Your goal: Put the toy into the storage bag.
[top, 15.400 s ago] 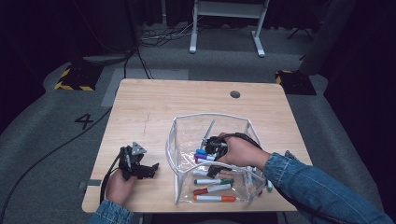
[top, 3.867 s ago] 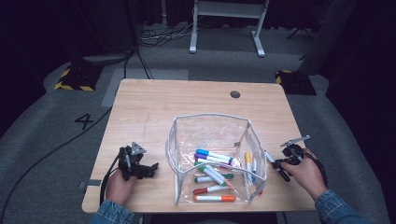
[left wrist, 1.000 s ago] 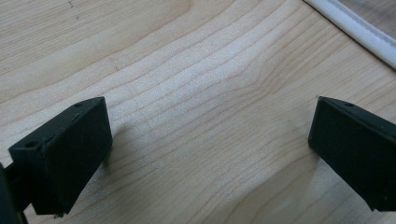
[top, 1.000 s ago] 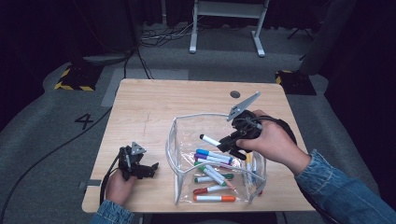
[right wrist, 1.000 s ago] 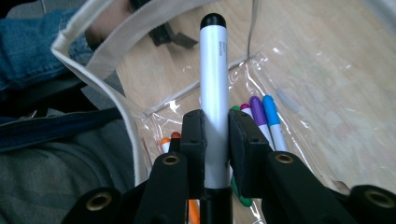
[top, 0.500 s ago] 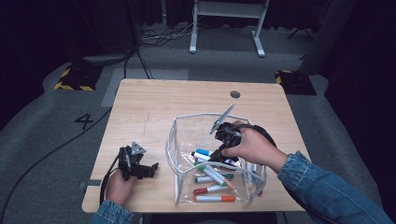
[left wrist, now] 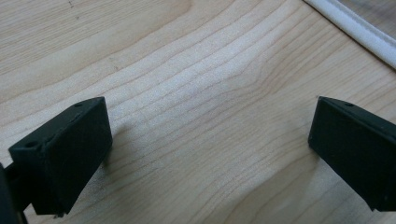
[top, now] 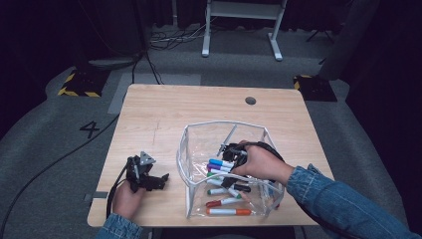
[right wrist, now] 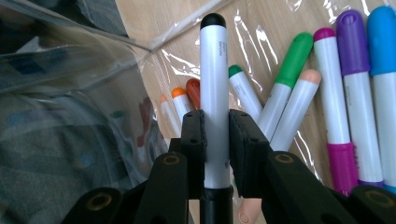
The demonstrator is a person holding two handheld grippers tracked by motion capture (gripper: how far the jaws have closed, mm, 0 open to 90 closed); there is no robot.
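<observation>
Wood grain: bare table point(left wrist: 187, 60) under your left gripper point(left wrist: 205, 154), which looks straight down on it; the pouch's white edge point(left wrist: 355, 32) crosses at 1 o'clock.
Left gripper: jaws spread wide, nothing between them. In the high view it point(top: 157, 180) rests at the table's 7 o'clock, probably parked so the other hand has room.
Clear pouch: stands open point(top: 185, 164) at the table's 5 o'clock, mouth up, walls propped, so you can lower markers straight in.
Right gripper: down inside the pouch point(top: 230, 175), your hand point(top: 259, 164) over it in the high view.
Black-capped marker: clamped between the right jaws point(right wrist: 214, 84), cap pointing to 12 o'clock, gripped low on the barrel so the body lines up with those already lying there. Not yet released.
Loose markers: green point(right wrist: 289, 70), peach point(right wrist: 299, 102), magenta point(right wrist: 334, 93), purple point(right wrist: 352, 60) and blue point(right wrist: 383, 60) fan toward 1 to 3 o'clock; orange and red caps at 10.
View difference: the right gripper view gives the grip and cap colours; the high view hides the grip under your hand but places the pouch on the table.
</observation>
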